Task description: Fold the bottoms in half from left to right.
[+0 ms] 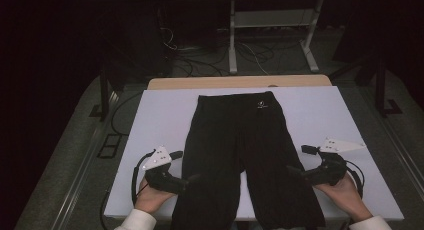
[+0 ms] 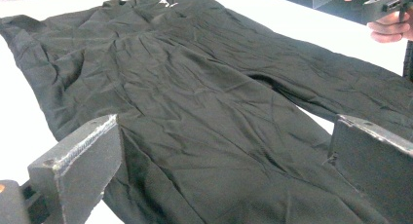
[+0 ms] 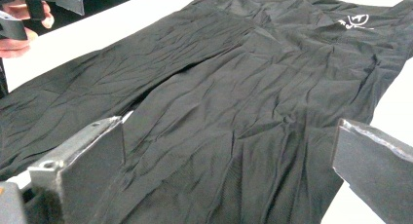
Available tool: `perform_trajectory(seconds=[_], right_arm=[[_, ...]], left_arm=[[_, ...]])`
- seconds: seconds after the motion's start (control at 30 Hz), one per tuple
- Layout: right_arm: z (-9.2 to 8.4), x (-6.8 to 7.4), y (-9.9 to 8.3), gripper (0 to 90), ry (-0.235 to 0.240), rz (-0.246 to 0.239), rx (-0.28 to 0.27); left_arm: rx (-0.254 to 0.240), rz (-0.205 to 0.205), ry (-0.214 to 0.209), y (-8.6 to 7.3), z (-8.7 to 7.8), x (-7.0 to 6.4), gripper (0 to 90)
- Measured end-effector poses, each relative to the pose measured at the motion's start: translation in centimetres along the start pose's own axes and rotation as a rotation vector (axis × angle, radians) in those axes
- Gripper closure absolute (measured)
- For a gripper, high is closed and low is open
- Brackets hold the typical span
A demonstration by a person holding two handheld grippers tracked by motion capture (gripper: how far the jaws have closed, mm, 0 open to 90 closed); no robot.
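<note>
Black trousers (image 1: 240,155) lie flat on the white table (image 1: 160,115); the left gripper (image 1: 192,179) and right gripper (image 1: 292,170) flank the 2 legs, jaws wide apart, empty. The right gripper view reveals a white logo (image 3: 355,22) near the waistband.

Black trousers (image 1: 240,155) flat on white table (image 1: 160,120), legs toward person.

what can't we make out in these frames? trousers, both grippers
- Black trousers: in the high view the leg hems are cut off by the bottom edge.
- Small white logo near the waistband: too small and blurred to read in the right gripper view.
- Left gripper: jaws wide open over the cloth; whether they touch it can't be told.
- Right gripper: the same.
- Floor beyond the white table: too dark in the high view.
</note>
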State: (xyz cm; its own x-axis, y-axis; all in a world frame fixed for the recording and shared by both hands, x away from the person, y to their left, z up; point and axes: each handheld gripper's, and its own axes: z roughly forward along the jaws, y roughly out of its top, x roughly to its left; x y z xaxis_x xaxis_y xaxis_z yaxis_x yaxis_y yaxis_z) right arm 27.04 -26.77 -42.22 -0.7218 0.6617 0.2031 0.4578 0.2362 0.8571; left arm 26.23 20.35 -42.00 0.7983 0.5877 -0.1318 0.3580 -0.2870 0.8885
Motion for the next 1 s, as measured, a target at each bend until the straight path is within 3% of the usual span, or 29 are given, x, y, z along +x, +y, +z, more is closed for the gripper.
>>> perform_trajectory(seconds=[0.83, 1.0], right_arm=[[0.0, 0.4, 0.2, 0.0, -0.031, -0.001, 0.010], [0.1, 0.5, 1.1, 0.0, -0.041, -0.023, 0.031]], left_arm=[[-0.011, -0.013, 0.013, 0.1, 0.0, 0.2, 0.0], [-0.007, -0.011, 0.016, 0.1, 0.1, 0.2, 0.0]])
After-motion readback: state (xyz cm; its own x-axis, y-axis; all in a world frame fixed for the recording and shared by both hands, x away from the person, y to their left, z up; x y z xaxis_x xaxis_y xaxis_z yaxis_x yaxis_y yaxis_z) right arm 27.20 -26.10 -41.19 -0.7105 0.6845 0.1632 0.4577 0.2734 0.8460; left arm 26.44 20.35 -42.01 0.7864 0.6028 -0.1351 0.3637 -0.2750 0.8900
